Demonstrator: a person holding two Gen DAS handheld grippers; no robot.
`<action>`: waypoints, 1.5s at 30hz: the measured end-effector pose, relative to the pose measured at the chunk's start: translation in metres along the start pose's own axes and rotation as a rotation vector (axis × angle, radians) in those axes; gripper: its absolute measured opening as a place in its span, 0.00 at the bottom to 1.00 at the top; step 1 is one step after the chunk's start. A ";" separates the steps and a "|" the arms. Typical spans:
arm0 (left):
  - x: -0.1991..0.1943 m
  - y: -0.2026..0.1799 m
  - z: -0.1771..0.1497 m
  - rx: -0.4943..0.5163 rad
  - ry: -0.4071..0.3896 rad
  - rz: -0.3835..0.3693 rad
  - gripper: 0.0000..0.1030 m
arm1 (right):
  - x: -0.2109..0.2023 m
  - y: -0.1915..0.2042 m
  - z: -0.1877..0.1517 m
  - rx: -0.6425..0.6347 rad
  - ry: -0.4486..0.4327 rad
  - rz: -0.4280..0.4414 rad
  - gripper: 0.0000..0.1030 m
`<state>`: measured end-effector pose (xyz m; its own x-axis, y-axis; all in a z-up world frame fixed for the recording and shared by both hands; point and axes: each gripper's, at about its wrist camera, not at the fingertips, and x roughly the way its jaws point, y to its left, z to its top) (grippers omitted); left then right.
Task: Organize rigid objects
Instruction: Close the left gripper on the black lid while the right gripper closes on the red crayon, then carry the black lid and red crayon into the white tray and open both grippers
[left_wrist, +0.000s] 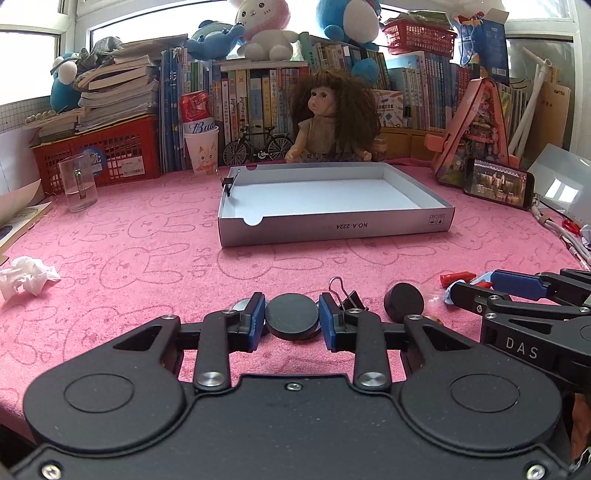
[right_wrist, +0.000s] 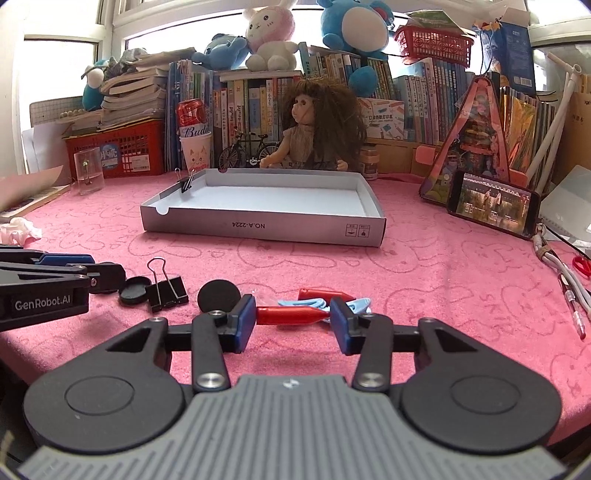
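Black disc (left_wrist: 292, 320) sits on the pink table (left_wrist: 147, 258), clamped between the narrow pads of the left tool (left_wrist: 292, 323). Right tool (right_wrist: 293, 320) straddles a red clip (right_wrist: 290, 315); left pad touching, right-pad contact cannot be told. Black binder clip (right_wrist: 167, 290) and second disc (right_wrist: 217, 296) lie between the tools. Grey tray (right_wrist: 258, 230) stands beyond, one binder clip (right_wrist: 186, 182) on its rim

— What place is this?
— A home, maybe a kid's room. See the doll (left_wrist: 332, 118), the plush toys (left_wrist: 264, 27) and rows of books (left_wrist: 251, 99).
— And the table?
— It has a pink bunny cloth (left_wrist: 147, 240).
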<state>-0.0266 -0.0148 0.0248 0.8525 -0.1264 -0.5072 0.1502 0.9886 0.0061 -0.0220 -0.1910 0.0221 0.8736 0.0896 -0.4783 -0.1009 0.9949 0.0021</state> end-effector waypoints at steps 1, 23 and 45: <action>0.000 0.001 0.003 -0.004 -0.002 -0.005 0.29 | 0.000 -0.002 0.003 0.007 -0.005 -0.002 0.48; 0.076 0.017 0.098 -0.093 0.041 -0.105 0.29 | 0.061 -0.045 0.079 0.097 -0.001 0.002 0.48; 0.251 0.018 0.161 -0.132 0.322 -0.149 0.29 | 0.230 -0.057 0.150 0.188 0.435 0.065 0.48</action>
<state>0.2707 -0.0417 0.0365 0.6216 -0.2584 -0.7395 0.1772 0.9659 -0.1885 0.2558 -0.2197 0.0440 0.5836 0.1644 -0.7952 -0.0259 0.9826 0.1841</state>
